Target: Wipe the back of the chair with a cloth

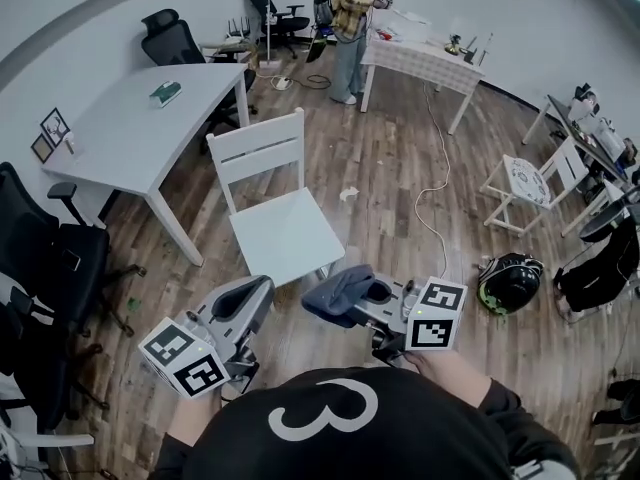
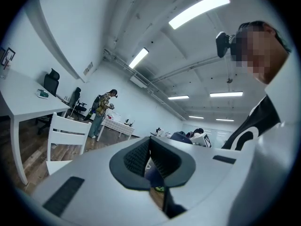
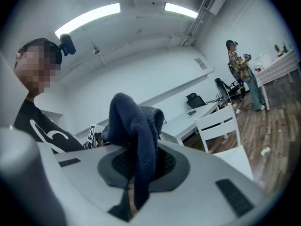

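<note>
Nearest the head camera is the person's dark shirt [image 1: 335,423], with both tools held out just past it. The cloth [image 1: 338,293], one dark blue piece, is pinched in the right gripper [image 1: 368,296]. The right gripper view shows the jaws clamped on a single fold, and most of the fabric is bunched loosely above them. The left gripper [image 1: 252,296] has its pads pressed together with nothing between them.

One white slatted chair [image 1: 275,203] stands just ahead. Its seat faces the person, so its back [image 1: 258,153] is on the far side, and the cloth is not yet touching it.

Likely risks:
- The cloth is held by such a small bite that it could pull free when dragged across the slats.
- The loose bunch could catch in a gap between rails.
- The chair looks light, so a push on its back could slide or tip it on the wood floor unless the idle left tool steadies it.
- Reaching over the seat could bump either tool against it.
- A white cable [image 1: 430,183] trails across the floor to the right and could trip someone stepping round.

Farther out are:
- one white table [image 1: 130,118]
- one checked table [image 1: 425,63]
- a second white chair [image 1: 525,183]
- at least three black office chairs
- one standing person [image 1: 348,18]
</note>
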The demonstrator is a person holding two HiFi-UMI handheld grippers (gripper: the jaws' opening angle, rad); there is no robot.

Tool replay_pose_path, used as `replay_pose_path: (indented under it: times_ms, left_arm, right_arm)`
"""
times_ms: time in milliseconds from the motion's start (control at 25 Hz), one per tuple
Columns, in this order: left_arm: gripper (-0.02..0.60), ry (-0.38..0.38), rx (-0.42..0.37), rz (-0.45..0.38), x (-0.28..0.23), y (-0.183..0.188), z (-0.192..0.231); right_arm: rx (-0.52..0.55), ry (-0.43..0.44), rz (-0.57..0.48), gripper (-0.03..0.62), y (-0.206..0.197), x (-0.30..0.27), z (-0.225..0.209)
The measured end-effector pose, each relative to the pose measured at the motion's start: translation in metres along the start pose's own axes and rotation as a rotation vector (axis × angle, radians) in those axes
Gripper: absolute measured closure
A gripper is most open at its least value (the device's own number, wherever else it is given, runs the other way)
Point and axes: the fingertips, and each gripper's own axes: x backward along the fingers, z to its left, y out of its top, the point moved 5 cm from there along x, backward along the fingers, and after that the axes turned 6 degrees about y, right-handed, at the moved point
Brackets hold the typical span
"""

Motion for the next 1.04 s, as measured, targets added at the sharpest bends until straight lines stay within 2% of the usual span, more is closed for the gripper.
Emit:
replay_pose_path:
  times_ms: [160,280,440,800,1040]
  left_arm:
    - [0.568,-0.029,0.006,0.012,-0.005,-0.011,-0.011]
    - [0.568,-0.034,0.016,0.019,-0.014,-0.004,-0.019]
    - [0.568,-0.022,0.022,0.047,-0.026,0.005,-0.025]
    - [0.568,0.023,0.017,0.064,-0.020,-0.006,-0.031]
    - [0.568,0.042,0.018,0.063,-0.040,-0.028,-0.054]
  right_arm:
    - [0.004,-0.013,-0.012,0.545,-0.008,0.016,0.006]
    - [-0.005,-0.010,-0.024,0.545,0.002,0.026,0.006]
    - [-0.035,0.008,-0.057,0.545,0.021,0.035,0.000]
    - [-0.074,0.066,-0.092,0.545,0.015,0.039,0.000]
    - [-0.097,0.087,-0.121,0.545,0.006,0.072,-0.011]
